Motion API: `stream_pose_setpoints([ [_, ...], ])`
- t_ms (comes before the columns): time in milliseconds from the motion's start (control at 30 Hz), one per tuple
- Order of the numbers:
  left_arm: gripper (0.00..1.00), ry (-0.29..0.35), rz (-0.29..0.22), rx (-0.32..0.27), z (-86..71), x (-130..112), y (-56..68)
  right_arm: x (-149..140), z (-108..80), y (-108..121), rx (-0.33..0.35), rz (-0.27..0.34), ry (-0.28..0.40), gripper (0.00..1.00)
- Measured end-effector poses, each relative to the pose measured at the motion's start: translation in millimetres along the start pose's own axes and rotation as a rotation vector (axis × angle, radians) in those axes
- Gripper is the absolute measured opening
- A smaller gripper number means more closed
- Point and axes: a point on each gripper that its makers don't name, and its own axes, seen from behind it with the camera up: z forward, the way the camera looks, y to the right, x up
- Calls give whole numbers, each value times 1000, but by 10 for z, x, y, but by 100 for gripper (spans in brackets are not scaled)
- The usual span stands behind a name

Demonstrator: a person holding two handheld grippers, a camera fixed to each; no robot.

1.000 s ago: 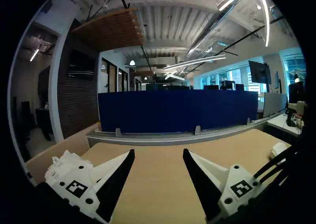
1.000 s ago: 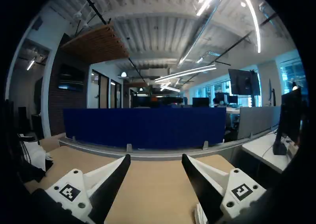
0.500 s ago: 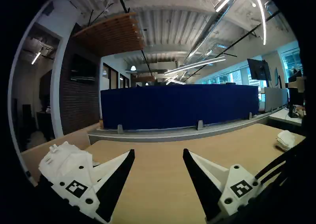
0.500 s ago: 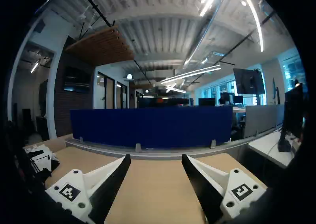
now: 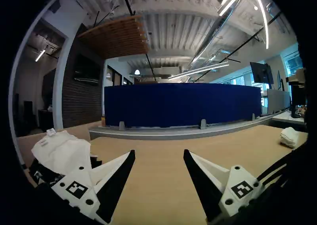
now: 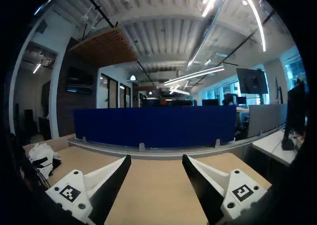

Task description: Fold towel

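My left gripper [image 5: 158,151] is open just above a light wooden table [image 5: 158,185], with nothing between its fingers. A white cloth with a small tag [image 5: 59,149] lies flat on the table to the left of its left finger. A small folded white towel [image 5: 291,137] rests at the far right of the table. My right gripper [image 6: 156,156] is also open and empty over the same wooden table [image 6: 158,193]. A white and black object [image 6: 41,155] sits at the left edge of the right gripper view, too small to make out.
A blue partition [image 5: 178,106] on a grey rail [image 5: 178,133] closes the far side of the table and appears again as a blue partition [image 6: 158,125]. A neighbouring white desk [image 6: 277,147] with a monitor [image 6: 295,114] stands to the right.
Both views have sunk lower toward the table and drifted. In the left gripper view the white cloth has come into sight at the left. Both grippers have stayed open.
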Motion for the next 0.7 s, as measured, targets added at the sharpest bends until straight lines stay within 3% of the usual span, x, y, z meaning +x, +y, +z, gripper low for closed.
stream_pose_setpoints([
  [267,90,7,17,2,-27,-120,19,-71,-11,49,-1,4,1,100],
  [700,90,-6,-15,16,-49,-183,-69,-111,24,61,-2,8,-2,100],
])
